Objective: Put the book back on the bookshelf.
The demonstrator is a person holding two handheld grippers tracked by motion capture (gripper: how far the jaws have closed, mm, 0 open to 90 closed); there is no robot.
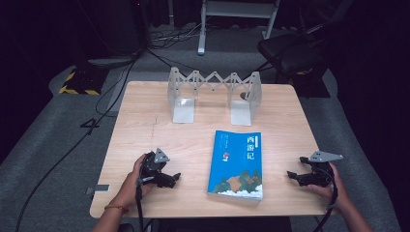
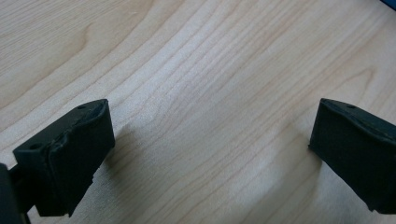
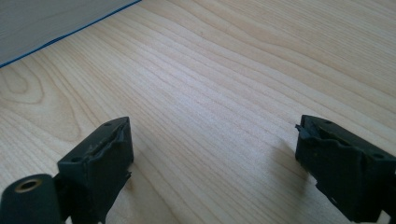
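A blue book (image 1: 237, 164) lies flat on the wooden table (image 1: 145, 130), cover up, near the front edge. My left gripper (image 1: 173, 178) rests on the table to the book's left, pointing toward it, open with bare wood between its pads (image 2: 74, 158). On the book's other side my right gripper (image 1: 296, 175) points at the book, also open, nothing between its fingers (image 3: 100, 168). The book's page edge (image 3: 46, 23) appears at the upper left of the right gripper view.
An expandable grey metal bookend rack (image 1: 212, 94) stands at the back of the table, open toward me. Cables (image 1: 96, 111) run across the grey floor to the left, and a dark chair (image 1: 290, 48) stands behind the table on the right.
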